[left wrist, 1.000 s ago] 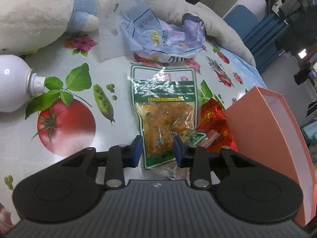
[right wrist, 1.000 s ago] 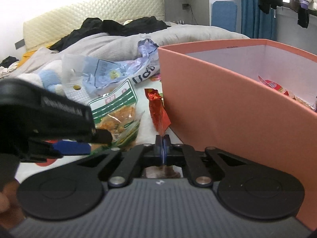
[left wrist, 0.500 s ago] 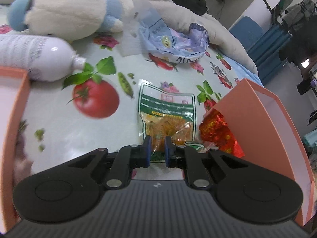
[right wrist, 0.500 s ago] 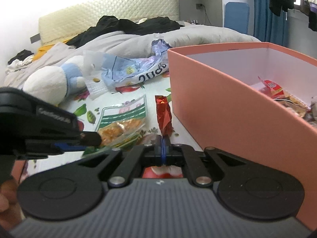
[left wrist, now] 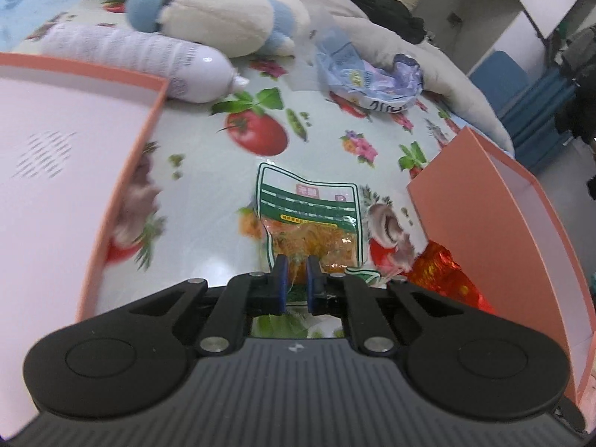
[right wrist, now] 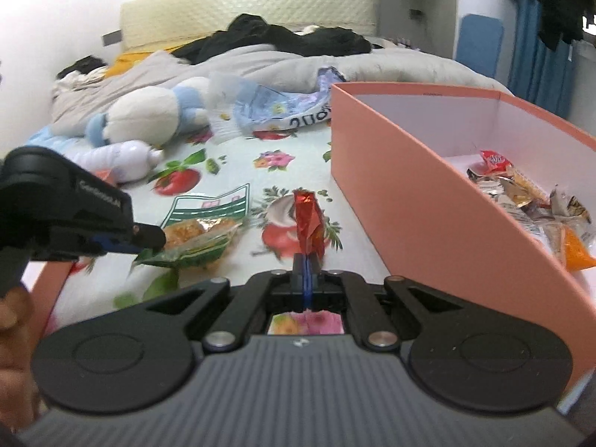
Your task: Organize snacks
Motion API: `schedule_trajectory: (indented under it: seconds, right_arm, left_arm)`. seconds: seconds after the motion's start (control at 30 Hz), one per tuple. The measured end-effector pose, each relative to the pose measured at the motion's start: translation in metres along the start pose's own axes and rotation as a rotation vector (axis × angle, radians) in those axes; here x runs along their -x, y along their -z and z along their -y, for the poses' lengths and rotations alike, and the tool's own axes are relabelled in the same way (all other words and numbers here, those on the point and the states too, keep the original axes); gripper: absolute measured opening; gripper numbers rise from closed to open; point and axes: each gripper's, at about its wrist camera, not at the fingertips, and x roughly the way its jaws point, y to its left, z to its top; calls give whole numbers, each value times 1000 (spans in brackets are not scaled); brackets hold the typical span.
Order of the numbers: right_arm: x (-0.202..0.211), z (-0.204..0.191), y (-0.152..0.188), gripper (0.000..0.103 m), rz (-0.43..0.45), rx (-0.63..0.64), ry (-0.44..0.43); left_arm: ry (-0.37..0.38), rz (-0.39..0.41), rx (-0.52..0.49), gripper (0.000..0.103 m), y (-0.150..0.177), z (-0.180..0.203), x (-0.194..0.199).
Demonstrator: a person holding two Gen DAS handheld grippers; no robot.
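Observation:
My left gripper [left wrist: 296, 272] is shut on the near edge of a clear green-and-white snack pouch [left wrist: 311, 216] with orange filling, lifted off the fruit-print cloth. The same pouch [right wrist: 201, 232] hangs from the left gripper [right wrist: 149, 240] in the right wrist view. My right gripper [right wrist: 306, 266] is shut on a red foil snack packet [right wrist: 307, 221], which stands up from its pads. That red packet [left wrist: 445, 275] shows at the right in the left wrist view. The pink box [right wrist: 417, 201] on the right holds several wrapped snacks [right wrist: 521, 193].
A pink box lid [left wrist: 56, 171] lies at the left. A white bottle [left wrist: 149, 63], a white-and-blue plush toy [left wrist: 219, 15] and a crumpled blue-purple bag [left wrist: 368, 78] lie further back. Bedding and dark clothes [right wrist: 283, 41] fill the far end. A hand [right wrist: 11, 320] holds the left gripper.
The left jaws closed on the pouch and lifted it back toward the lid. The right gripper rose with the red packet, so the inside of the pink box came into view.

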Motion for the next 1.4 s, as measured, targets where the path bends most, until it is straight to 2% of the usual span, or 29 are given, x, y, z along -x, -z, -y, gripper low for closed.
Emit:
schedule_trajectory:
  seconds: [0.27, 0.43, 0.6, 0.83, 0.87, 0.93, 0.97, 1.0, 1.03, 1.1, 1.2, 1.23, 1.33, 1.4]
  right_arm:
    - [44, 16, 17, 3, -42, 55, -78]
    - [64, 32, 29, 3, -84, 66, -116]
    - [71, 58, 33, 3, -131, -56, -179]
    - [74, 82, 40, 6, -172, -171, -208]
    - [75, 84, 40, 6, -172, -176, -214]
    - [78, 88, 39, 7, -164, -175, -225]
    - [80, 89, 39, 10, -163, -169, -222]
    - [81, 90, 40, 21, -160, -159, -215]
    - [83, 91, 40, 42, -155, -153, -218]
    - [89, 92, 42, 59, -125, -138, -237]
    - [96, 88, 40, 59, -85, -68, -242]
    - [99, 86, 39, 62, -68, -38, -247]
    - [104, 78, 34, 73, -12, 52, -241]
    - [106, 74, 33, 73, 14, 101, -245]
  left_arm:
    - [-38, -3, 49, 10, 43, 2, 44]
    - [-63, -10, 43, 9, 70, 4, 70]
    - [-101, -4, 28, 8, 83, 4, 93]
    - [-139, -19, 26, 9, 89, 1, 107]
    - [-134, -26, 38, 14, 90, 0, 107]
    - [-127, -39, 57, 35, 92, -2, 105]
    - [-130, -42, 62, 55, 93, -1, 105]
    - [-131, -41, 61, 63, 94, -1, 104]
    - [-124, -41, 57, 64, 95, 0, 105]
    - [-96, -48, 55, 64, 96, 2, 104]
    - [-77, -51, 58, 65, 95, 4, 102]
    - [-69, -52, 63, 66, 95, 3, 101]
    - [-40, -50, 84, 75, 95, 3, 99]
    - [-47, -46, 79, 80, 96, 4, 95]
